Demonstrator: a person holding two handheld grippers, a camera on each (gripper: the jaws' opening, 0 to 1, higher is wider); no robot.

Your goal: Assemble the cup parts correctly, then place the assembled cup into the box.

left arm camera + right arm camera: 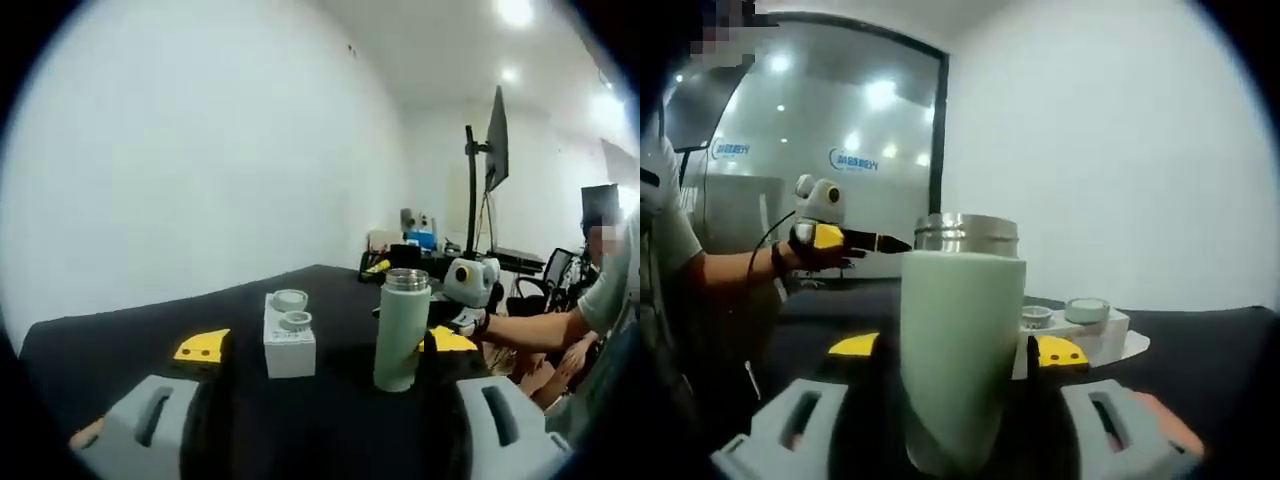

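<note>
Two small cup parts (291,308) sit atop the white box (289,349).

Grey fingers (150,425), yellow tips (203,346)

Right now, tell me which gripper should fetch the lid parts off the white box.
Left, probably. The right gripper has its jaws around the green cup body. The left gripper is open with nothing in it, facing the white box where the two small lid parts sit.
</note>
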